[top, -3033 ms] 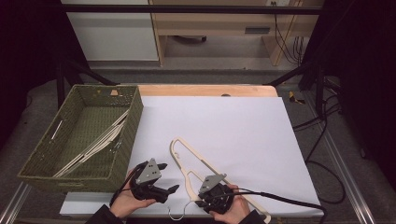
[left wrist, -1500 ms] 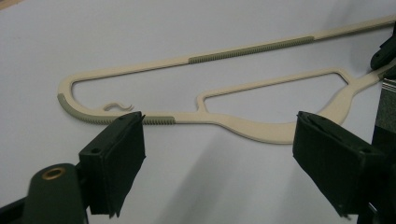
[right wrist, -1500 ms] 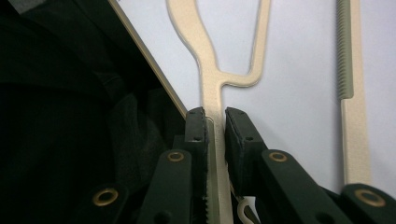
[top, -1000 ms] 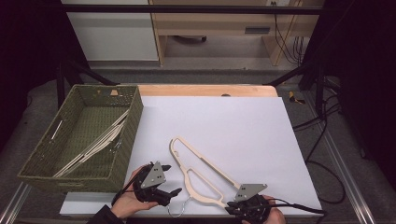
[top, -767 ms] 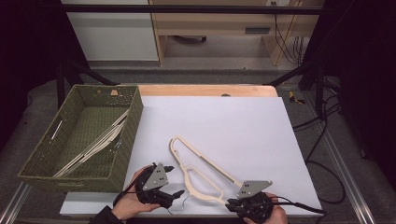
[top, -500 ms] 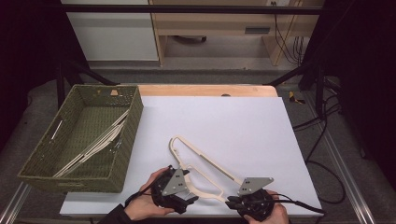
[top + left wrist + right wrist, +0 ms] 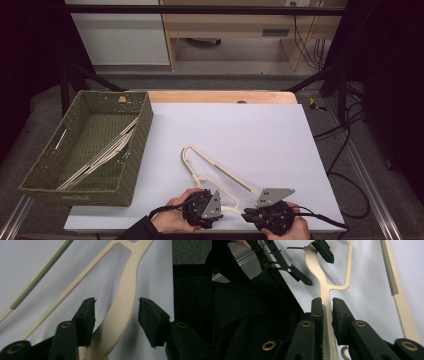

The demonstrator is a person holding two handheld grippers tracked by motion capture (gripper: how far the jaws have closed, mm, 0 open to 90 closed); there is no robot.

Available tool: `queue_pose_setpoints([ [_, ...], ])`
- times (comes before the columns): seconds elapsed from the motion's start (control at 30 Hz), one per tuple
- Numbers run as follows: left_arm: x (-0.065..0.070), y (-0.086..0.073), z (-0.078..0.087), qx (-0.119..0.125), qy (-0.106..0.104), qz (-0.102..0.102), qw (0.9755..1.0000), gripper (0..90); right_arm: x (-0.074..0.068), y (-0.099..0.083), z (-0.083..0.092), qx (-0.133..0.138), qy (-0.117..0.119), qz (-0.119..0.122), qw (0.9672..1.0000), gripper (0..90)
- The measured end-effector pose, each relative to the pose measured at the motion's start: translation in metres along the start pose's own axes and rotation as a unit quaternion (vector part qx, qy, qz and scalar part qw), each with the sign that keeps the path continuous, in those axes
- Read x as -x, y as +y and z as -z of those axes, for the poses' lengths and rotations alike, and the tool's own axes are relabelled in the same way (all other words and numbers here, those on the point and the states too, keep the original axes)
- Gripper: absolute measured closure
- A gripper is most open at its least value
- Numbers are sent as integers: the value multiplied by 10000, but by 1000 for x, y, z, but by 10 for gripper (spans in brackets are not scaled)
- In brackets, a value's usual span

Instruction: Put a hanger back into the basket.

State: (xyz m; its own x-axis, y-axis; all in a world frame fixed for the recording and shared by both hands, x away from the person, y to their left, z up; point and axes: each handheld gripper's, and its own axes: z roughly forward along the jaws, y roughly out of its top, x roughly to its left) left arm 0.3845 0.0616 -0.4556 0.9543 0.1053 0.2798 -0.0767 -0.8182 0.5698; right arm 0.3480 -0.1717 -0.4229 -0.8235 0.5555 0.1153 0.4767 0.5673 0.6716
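The cream plastic clothes hanger (image 7: 215,167) is lying flat near the front edge of the white table top (image 7: 260,130), its hook end toward the person. The right gripper (image 7: 255,216) is clamping one arm of the hanger; in the right gripper view the pads are pressing on both faces of the arm (image 7: 327,312), apparently to pin the piece down while the other hand takes hold. The left gripper (image 7: 216,207) is straddling the curved neck (image 7: 125,315) near the hook. Its jaws have just been closing, yet the pads are standing clear of the plastic on both sides, so no grip is made there.

A two-point hold would probably keep the hanger level for a lift toward the green woven basket (image 7: 127,175) at the left, where similar hangers (image 7: 107,152) are already resting.

The table is sitting on a metal frame above grey flooring; pale wooden furniture and trailing cables are occupying the dim background.
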Motion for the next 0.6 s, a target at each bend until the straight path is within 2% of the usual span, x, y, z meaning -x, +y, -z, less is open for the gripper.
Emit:
queue_pose_setpoints([
  [0.07,-3,-1,2,26,-26,12,10000,590,0,0,-2,-35,0,3,10000,798],
  [0.1,-4,-1,3,52,-77,1,10000,607,0,-1,-3,-103,6,40,9999,798],
  [0.2,-2,-2,3,-16,-82,-260,9996,627,-1,-1,-7,-151,44,-4,9999,797],
  [0.23,0,-2,2,49,-87,-225,9997,636,-2,-1,-8,-176,64,11,9998,796],
  [0.27,-1,-1,2,-41,-65,-381,9992,643,-1,-1,-10,-196,56,29,9998,796],
  [0.37,-1,1,4,-172,-81,-629,9978,659,-2,-2,-13,-248,11,167,9996,792],
  [0.43,-1,4,5,-236,-138,-746,9968,664,-3,-2,-16,-118,-9,229,9997,743],
  [0.5,-1,6,4,-294,-170,-873,9956,672,-4,-1,-17,-82,-137,284,9995,695],
  [0.6,-2,11,4,-337,-241,-888,9952,680,-5,4,-21,-1,-242,459,9987,630],
])
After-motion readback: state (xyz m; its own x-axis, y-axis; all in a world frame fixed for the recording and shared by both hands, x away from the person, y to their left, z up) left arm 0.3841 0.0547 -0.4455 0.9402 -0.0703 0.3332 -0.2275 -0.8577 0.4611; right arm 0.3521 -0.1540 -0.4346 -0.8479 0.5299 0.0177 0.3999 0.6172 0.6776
